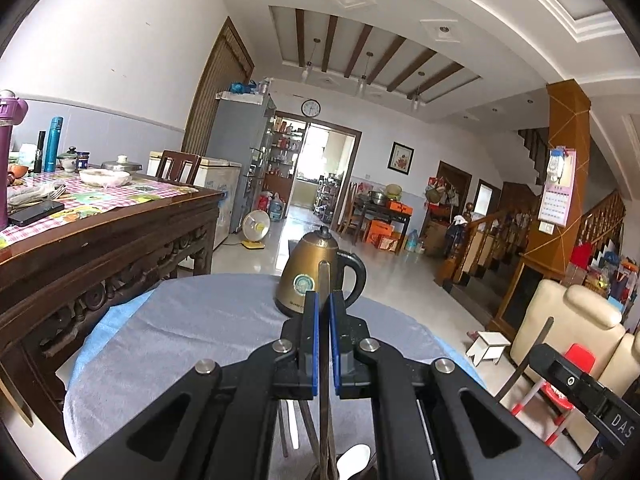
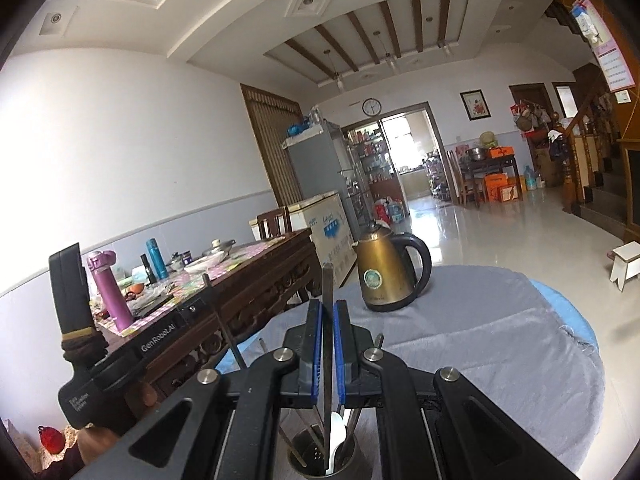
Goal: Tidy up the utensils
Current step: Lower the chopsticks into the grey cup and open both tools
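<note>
Both my tools clamp upright utensils: left tool [image 1: 324, 300] on a chopstick [image 1: 324, 276], right tool [image 2: 328, 308] on another chopstick [image 2: 328, 280], above the holder [image 2: 320, 456].

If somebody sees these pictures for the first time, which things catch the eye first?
Each gripper, left gripper and right gripper, is shut on a thin upright utensil, over the utensil holder. Behind them a golden kettle stands on the grey-clothed round table.
</note>
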`<state>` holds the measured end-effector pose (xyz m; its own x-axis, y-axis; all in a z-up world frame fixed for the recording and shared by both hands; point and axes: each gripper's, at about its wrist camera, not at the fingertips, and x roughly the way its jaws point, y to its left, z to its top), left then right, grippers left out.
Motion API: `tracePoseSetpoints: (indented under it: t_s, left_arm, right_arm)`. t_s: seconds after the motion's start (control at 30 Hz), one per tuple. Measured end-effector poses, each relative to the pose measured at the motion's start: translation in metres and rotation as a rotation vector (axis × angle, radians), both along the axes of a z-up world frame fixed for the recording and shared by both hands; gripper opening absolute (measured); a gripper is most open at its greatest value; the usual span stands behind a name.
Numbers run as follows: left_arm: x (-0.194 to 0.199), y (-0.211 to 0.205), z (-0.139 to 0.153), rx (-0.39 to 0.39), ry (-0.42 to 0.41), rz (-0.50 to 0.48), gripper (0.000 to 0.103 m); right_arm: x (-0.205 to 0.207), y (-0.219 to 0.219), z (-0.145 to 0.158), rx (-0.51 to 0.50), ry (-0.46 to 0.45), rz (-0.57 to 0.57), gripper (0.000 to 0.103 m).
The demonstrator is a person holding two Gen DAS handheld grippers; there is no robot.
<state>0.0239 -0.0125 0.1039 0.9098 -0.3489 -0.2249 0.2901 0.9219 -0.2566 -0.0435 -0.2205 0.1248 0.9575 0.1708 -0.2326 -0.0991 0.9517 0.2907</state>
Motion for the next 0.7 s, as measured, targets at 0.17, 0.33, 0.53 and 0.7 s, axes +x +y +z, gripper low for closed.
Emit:
tracePoseSetpoints:
  t_s: [0.17,0.33,0.53,0.7]
  left_arm:
    - [-0.003,0.000,-0.005,0.007,0.014,-0.010,0.005]
    - [-0.004,0.000,-0.007,0.011,0.025,-0.026,0.005]
    - [-0.004,0.003,-0.008,0.013,0.039,-0.036,0.005]
    - [-0.006,0.003,-0.008,0.019,0.040,-0.049,0.005]
  right_arm:
    - [0.003,0.003,-0.006,-0.009,0.026,0.017,0.006]
    - [0.008,0.006,-0.012,-0.011,0.063,0.024,0.007]
    - [0.010,0.003,-0.021,0.005,0.104,0.034,0.008]
    - [0.010,0.007,-0.022,-0.002,0.102,0.038,0.009]
